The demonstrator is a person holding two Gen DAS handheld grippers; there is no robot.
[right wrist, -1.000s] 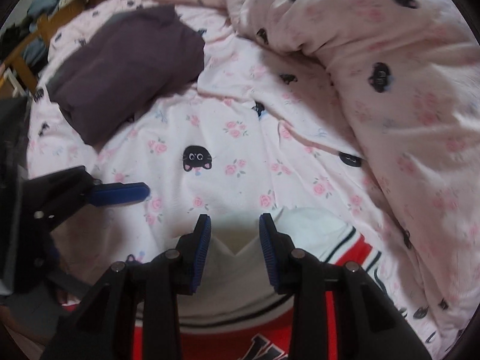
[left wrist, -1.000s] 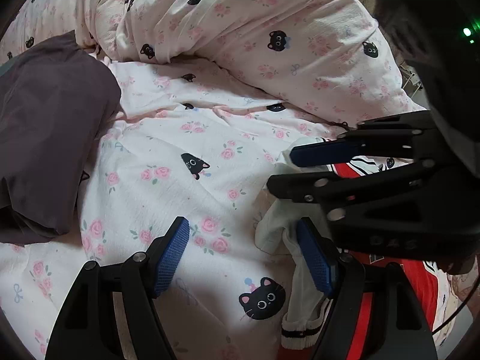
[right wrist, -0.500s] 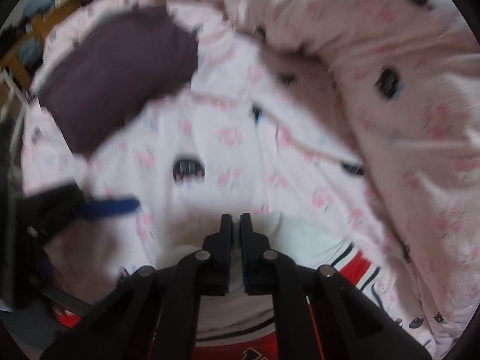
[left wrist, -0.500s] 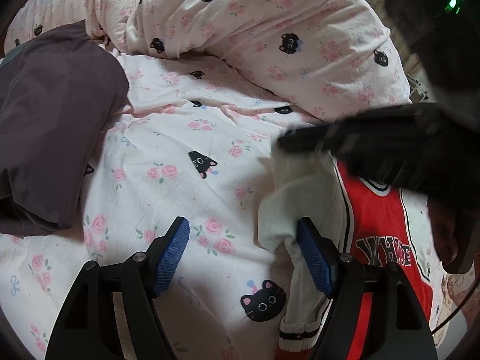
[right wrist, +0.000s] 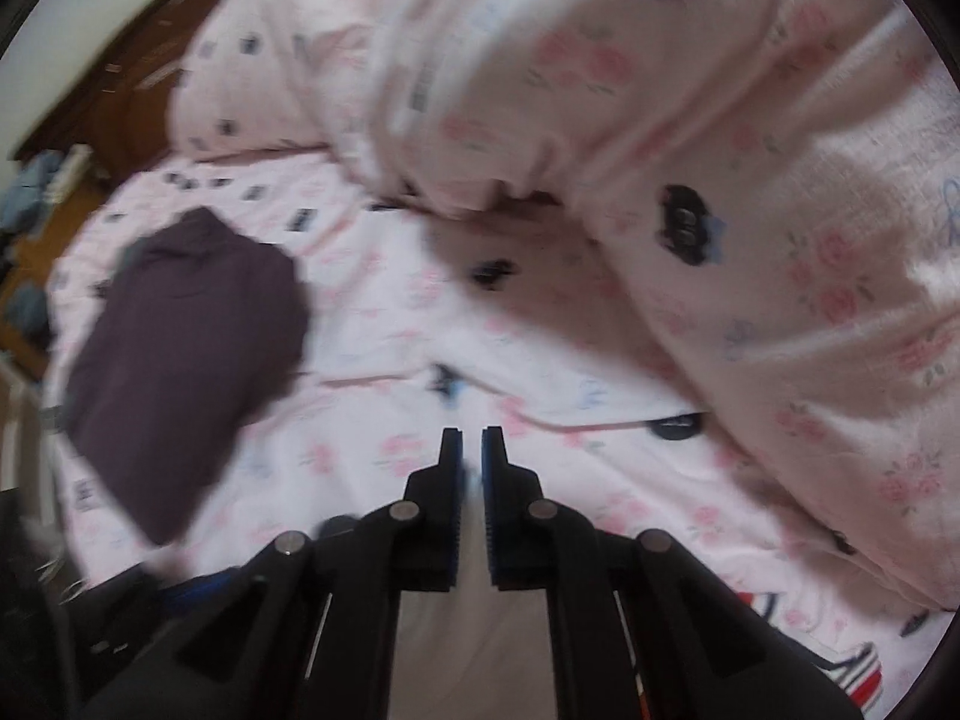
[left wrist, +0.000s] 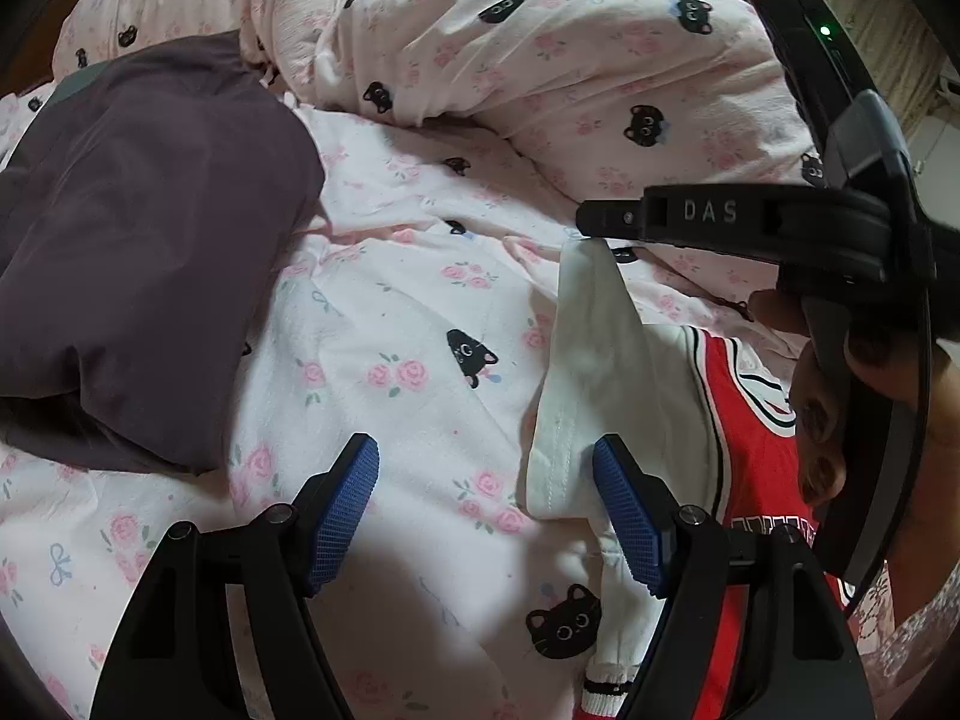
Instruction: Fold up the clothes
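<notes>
The right gripper was open over the white and red jersey a second ago. Now its tongs are pinching the white sleeve tip and lifting it up off the bed sheet. The rest of the jersey is lying flat near the right edge of the bed. The left gripper is waiting with its tongs wide, holding nothing, just beside the sleeve hem. A folded purple garment is sitting by the left edge. I think a sleeve fold is starting.
</notes>
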